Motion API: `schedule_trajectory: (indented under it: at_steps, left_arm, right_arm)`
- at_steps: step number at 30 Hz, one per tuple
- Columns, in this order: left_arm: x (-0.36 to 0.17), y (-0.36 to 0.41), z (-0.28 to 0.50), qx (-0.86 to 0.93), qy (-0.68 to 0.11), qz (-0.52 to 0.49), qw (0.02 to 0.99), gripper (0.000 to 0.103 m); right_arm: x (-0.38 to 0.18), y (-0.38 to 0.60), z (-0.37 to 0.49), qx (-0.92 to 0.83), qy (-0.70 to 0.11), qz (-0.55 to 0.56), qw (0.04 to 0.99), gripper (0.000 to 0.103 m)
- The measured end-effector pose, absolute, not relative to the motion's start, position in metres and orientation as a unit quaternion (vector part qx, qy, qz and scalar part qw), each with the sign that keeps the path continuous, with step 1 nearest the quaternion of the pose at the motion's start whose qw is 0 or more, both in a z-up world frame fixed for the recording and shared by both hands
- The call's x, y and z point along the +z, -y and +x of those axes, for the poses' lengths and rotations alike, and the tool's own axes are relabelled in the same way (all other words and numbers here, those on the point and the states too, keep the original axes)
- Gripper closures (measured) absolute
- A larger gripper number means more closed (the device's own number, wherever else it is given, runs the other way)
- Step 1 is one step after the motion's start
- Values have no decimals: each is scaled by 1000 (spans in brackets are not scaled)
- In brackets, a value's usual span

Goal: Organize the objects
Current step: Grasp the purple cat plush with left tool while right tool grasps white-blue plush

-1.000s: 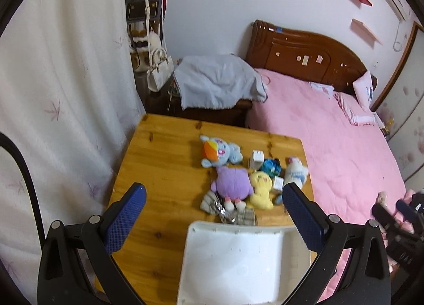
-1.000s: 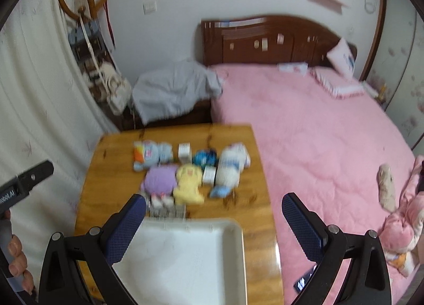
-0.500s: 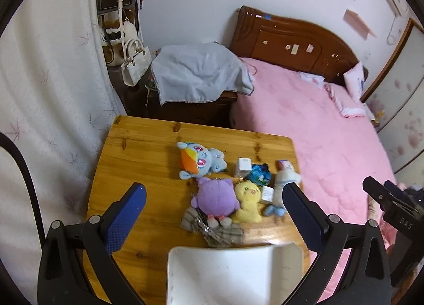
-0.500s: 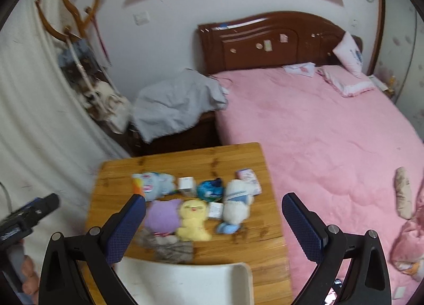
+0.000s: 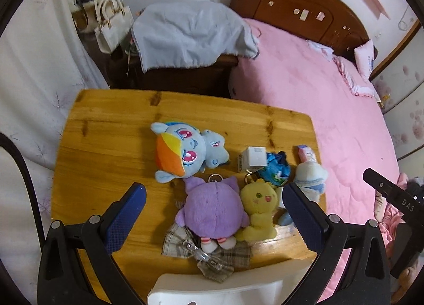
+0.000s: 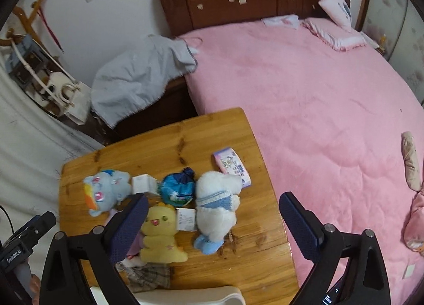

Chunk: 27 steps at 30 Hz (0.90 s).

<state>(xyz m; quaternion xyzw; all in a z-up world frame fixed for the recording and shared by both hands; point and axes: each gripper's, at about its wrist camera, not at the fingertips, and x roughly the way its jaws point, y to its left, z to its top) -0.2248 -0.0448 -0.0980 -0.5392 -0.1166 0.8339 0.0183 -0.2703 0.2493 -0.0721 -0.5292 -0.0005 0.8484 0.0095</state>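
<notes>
Left wrist view: my left gripper [image 5: 212, 196] hangs wide and empty above the wooden surface [image 5: 106, 146], the purple plush [image 5: 212, 212] lying directly between its fingers with its long axis running head-away, feet toward the white tray [image 5: 212, 291] – the nearer arm for that pick, I judge. My right gripper [image 6: 212, 207], equally wide and empty, straddles the yellow plush [image 6: 160, 233] and the white-and-blue plush [image 6: 217, 209] – both beside the purple one

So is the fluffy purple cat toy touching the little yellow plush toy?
Touching. In the left wrist view, the round purple plush cat presses right against the small yellow plush toy, side by side on the wooden table, no gap between them.
</notes>
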Motion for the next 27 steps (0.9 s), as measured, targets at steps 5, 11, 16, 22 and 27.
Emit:
schedule_trajectory:
  at_steps: [5, 11, 16, 22, 27]
  left_arm:
    - [-131, 40, -237, 824, 111, -556, 15, 1]
    - [-176, 27, -239, 797, 101, -595, 27, 1]
    - [-198, 25, -238, 788, 106, -606, 23, 1]
    - [-213, 19, -237, 777, 111, -619, 32, 1]
    - [-228, 20, -237, 768, 111, -631, 14, 2]
  right_arm:
    - [-112, -258, -289, 829, -16, -559, 17, 14]
    - [-152, -259, -294, 810, -52, -583, -10, 14]
    - [-184, -250, -293, 797, -34, -603, -4, 28]
    - [-213, -249, -292, 776, -41, -629, -3, 30]
    - [-219, -253, -289, 784, -55, -618, -6, 30]
